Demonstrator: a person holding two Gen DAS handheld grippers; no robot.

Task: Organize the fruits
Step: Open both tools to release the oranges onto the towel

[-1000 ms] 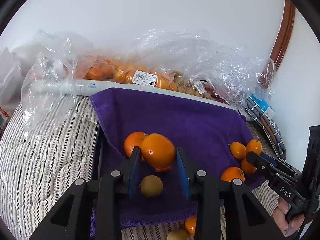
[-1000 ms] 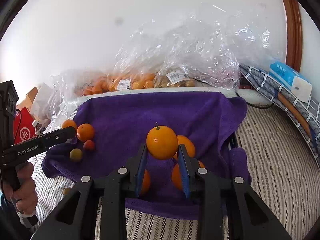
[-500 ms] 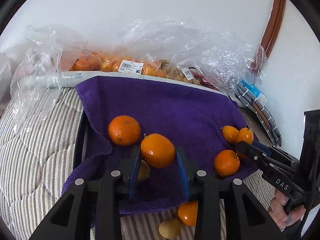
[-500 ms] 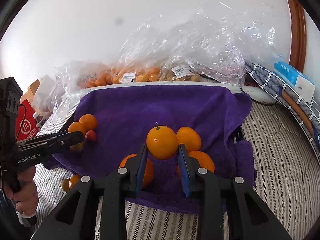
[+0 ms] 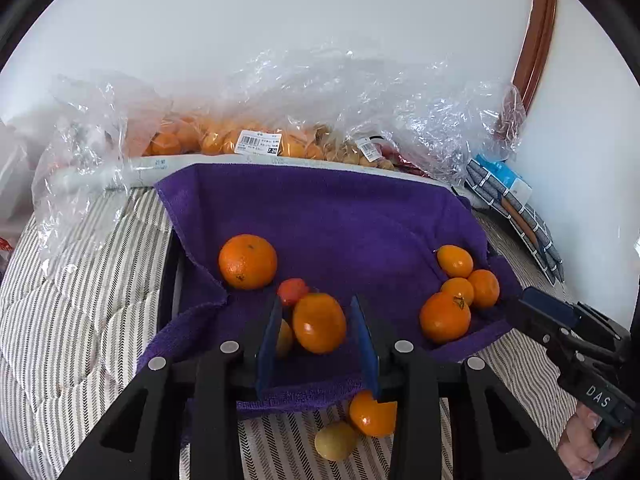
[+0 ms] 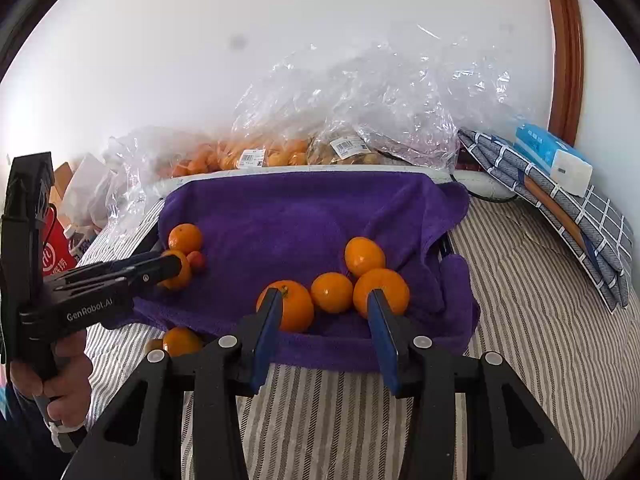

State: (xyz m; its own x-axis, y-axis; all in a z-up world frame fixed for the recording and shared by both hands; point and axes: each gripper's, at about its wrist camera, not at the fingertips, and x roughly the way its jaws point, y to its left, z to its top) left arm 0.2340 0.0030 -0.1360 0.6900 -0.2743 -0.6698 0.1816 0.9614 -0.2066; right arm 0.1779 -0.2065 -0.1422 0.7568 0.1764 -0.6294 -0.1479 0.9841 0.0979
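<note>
A purple towel (image 5: 340, 216) (image 6: 300, 208) lies over striped bedding. My left gripper (image 5: 316, 308) is low over its near left part. Its jaws are opening around an orange (image 5: 319, 323), with a small gap at each pad. A large orange (image 5: 247, 261), a small red fruit (image 5: 293, 290) and a yellowish fruit (image 5: 285, 338) lie close by. My right gripper (image 6: 325, 300) stands wide, its jaws opening, with nothing between them. Just beyond its fingertips a stemmed orange (image 6: 286, 306) rests on the towel among three other oranges (image 6: 365, 256). The left gripper (image 6: 168, 268) shows at that view's left.
Clear plastic bags (image 5: 280, 136) of fruit line the wall behind the towel. An orange (image 5: 372, 414) and a yellow-green fruit (image 5: 335, 440) lie off the towel on the bedding (image 6: 520, 320). A folded plaid cloth (image 6: 560, 216) with a tissue pack sits at the right.
My right gripper has opened and drawn back, and the stemmed orange now lies on the towel beside the others. My left gripper's jaws have widened a little around their orange.
</note>
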